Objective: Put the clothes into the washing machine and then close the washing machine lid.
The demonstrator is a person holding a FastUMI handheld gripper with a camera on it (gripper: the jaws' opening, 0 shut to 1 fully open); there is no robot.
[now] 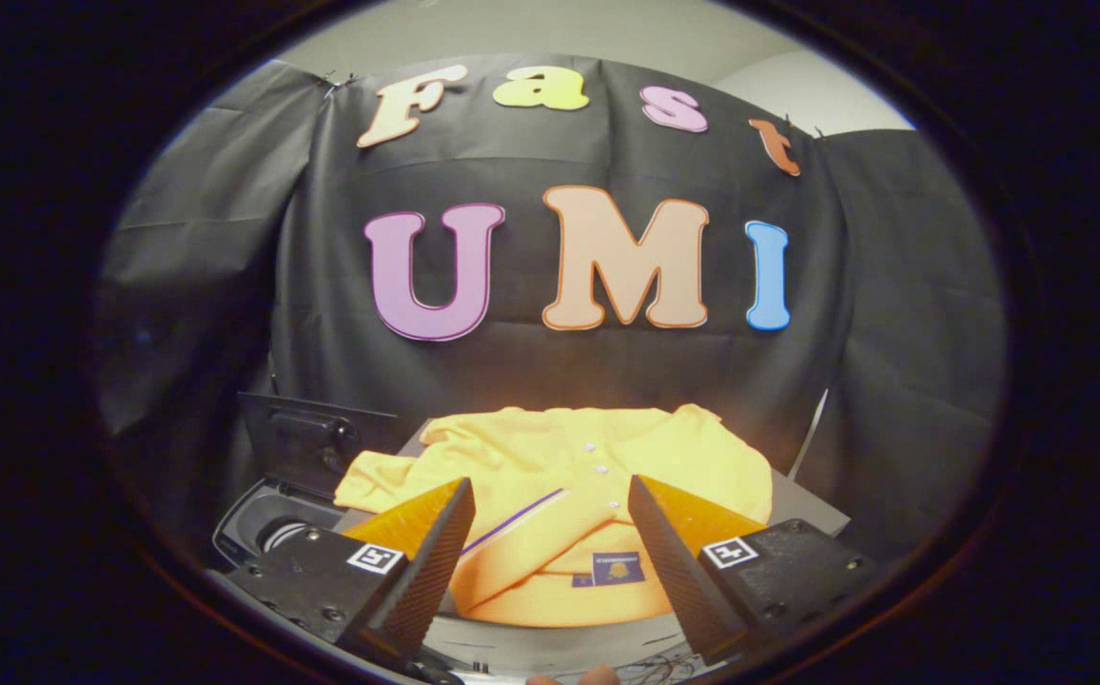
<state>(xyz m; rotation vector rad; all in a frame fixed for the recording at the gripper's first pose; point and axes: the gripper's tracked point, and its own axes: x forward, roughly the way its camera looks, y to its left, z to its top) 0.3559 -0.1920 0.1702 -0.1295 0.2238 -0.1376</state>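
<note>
Between my tool's (550, 533) two fingers sits the yellow shirt (569, 476), and the fingers are spread wide with nothing gripped, neither one pressing on the fabric as far as I can see. The shirt lies bunched on a grey worktop (812, 509), right ahead of the fingertips and stretching a bit beyond them toward the black cloth wall (559, 371).

Stuff I can't make out well: the near hem of the shirt is partly covered by the two fingers, so I can't tell where its edges end on either side down there. There's a small dark patch label (618, 568) on the fabric close to me, too small to read. Left of the shirt is the washing machine (269, 523), mostly cut off by my left finger; I only get a curved bit of its dark opening. Its lid (312, 447) stands raised behind that opening, leaning back against the cloth.

As for how the shirt lies: its long axis runs roughly left to right across my view. A row of white buttons (598, 466) and a thin purple stripe (512, 523) run diagonally toward me, and one sleeve (374, 480) sticks out left toward the machine.
</note>
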